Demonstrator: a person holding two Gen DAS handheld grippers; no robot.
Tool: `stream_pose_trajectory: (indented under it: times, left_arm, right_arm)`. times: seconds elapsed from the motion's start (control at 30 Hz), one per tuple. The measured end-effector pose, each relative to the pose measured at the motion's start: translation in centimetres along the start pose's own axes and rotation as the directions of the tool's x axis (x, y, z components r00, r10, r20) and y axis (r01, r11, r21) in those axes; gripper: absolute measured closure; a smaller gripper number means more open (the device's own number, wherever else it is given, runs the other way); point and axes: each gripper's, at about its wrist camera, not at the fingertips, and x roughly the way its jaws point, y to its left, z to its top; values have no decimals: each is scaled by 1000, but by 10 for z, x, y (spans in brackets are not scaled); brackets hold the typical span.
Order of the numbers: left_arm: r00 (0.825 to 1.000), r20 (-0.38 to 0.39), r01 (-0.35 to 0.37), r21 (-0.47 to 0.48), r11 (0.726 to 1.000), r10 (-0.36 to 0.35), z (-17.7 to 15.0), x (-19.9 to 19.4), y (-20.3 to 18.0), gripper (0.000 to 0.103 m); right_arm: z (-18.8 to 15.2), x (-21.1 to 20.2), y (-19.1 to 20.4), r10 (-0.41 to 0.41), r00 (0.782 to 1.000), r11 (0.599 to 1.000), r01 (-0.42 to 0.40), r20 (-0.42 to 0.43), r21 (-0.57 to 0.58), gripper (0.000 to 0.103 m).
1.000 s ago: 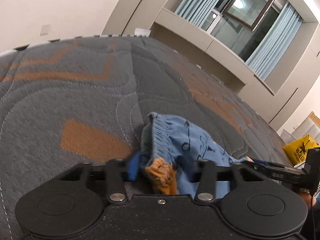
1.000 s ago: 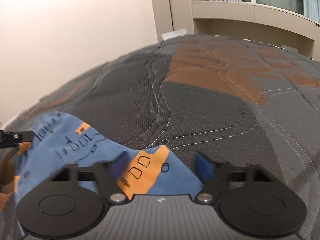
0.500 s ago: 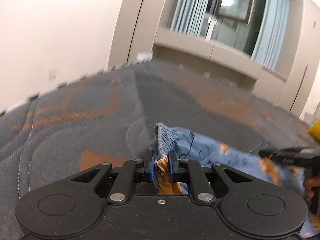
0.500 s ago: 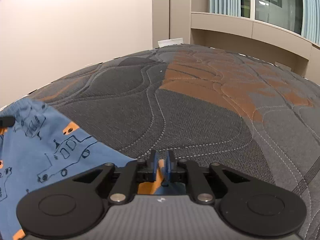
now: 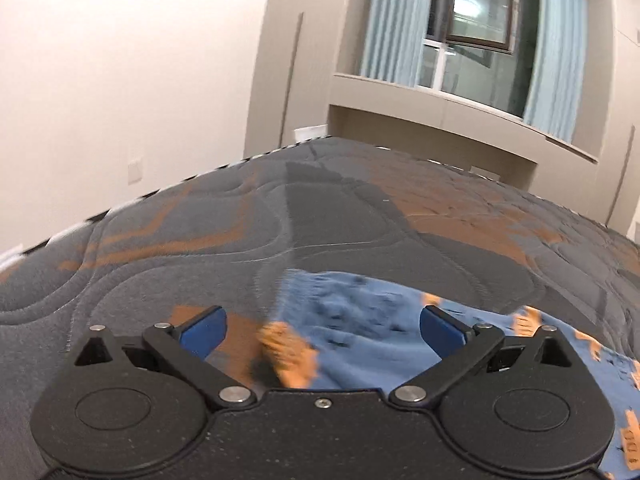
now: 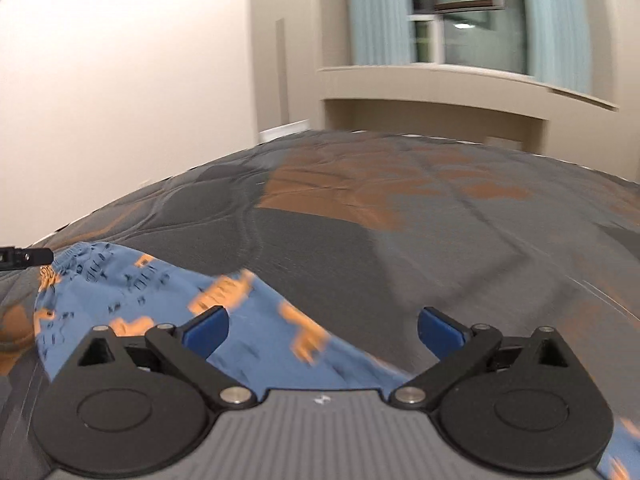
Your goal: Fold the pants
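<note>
Small blue pants (image 5: pixel 360 320) with orange and dark prints lie on the grey and orange quilted bed (image 5: pixel 304 224). In the left wrist view my left gripper (image 5: pixel 322 326) is open, its blue pads apart above the pants' near edge, holding nothing. In the right wrist view the pants (image 6: pixel 160 292) spread from the left to under the gripper. My right gripper (image 6: pixel 322 330) is open and empty above the pants' right part. The left gripper's tip (image 6: pixel 24 258) shows at the far left edge. Both views are motion-blurred.
The bed's far edge (image 5: pixel 200 176) meets a cream wall (image 5: pixel 120 80). A beige ledge (image 5: pixel 440 100) runs under a window with light blue curtains (image 5: pixel 560 40) behind the bed.
Both grippers were shut on the pants half a second ago and have opened, letting go. Both cameras have tilted up and the pants now lie flatter on the bed.
</note>
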Motion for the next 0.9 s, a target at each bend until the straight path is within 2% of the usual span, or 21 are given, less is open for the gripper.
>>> stream_pose_trajectory:
  times: [0.13, 0.23, 0.33, 0.4, 0.53, 0.63, 0.7, 0.8, 0.9]
  left_arm:
    - [997, -15, 80, 83, 993, -79, -7, -11, -54, 1]
    - [989, -34, 146, 147, 978, -143, -17, -15, -102, 1]
    - [975, -71, 220, 204, 954, -210, -32, -16, -153, 1]
    - [961, -101, 273, 236, 933, -256, -43, -14, -187, 1]
    - [927, -151, 374, 288, 882, -344, -62, -15, -250, 1]
    - [905, -182, 424, 310, 851, -384, -76, -11, -285, 1]
    - [902, -202, 429, 325, 843, -381, -84, -7, -300, 1]
    - [911, -213, 408, 333, 850, -354, -91, 3, -312, 1]
    - [909, -249, 403, 312, 860, -336, -94, 13, -314, 1]
  right_arm:
    - [-36, -62, -34, -115, 993, 989, 111, 36, 99, 0]
    - [-65, -105, -57, -195, 979, 969, 184, 56, 165, 0]
    - [-93, -143, -77, -288, 955, 939, 267, 70, 217, 0]
    - [-112, -162, -88, -320, 945, 921, 293, 68, 258, 0]
    - [-140, -184, -116, -320, 947, 897, 288, 42, 335, 0]
    - [-152, -188, -142, -305, 952, 866, 274, 9, 418, 0]
    - [-160, -189, -159, -258, 966, 844, 223, 4, 488, 0]
    - [-162, -188, -175, -190, 981, 839, 140, 43, 526, 0]
    - [-160, -183, -189, -155, 986, 820, 95, 59, 564, 8]
